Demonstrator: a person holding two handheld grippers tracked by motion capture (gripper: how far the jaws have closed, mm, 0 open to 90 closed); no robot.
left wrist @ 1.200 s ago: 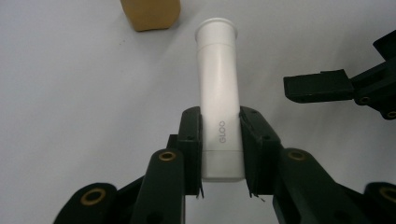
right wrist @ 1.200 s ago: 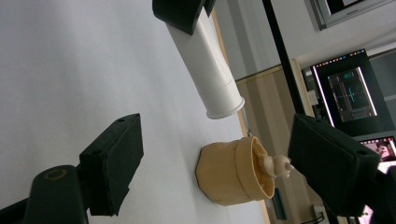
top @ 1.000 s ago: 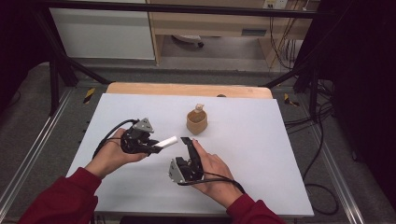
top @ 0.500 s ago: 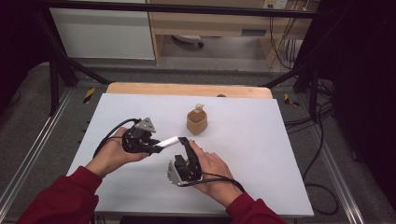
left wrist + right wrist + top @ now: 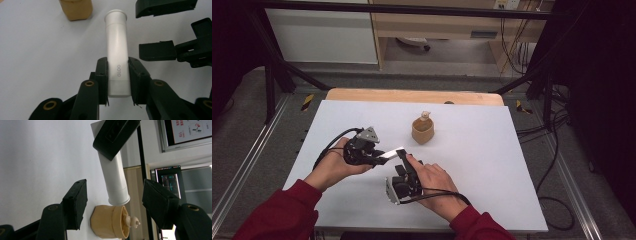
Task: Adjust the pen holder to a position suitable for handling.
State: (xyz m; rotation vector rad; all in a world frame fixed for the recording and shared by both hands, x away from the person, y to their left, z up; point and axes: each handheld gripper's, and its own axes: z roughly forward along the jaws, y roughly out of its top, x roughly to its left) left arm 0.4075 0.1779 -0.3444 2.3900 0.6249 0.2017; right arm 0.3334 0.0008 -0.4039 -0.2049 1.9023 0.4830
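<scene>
We had the left gripper [image 5: 117, 82] clamped on the light, stiff, slick white plastic glue tube [image 5: 117, 50] near its base, while the right gripper [image 5: 115, 206], jaws just narrowing and half-wide, bracketed its capped tip untouched.

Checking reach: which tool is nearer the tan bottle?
Right. The right tool points at the tan bottle from just below it; the left tool, shut on the white tube, sits farther left.
</scene>
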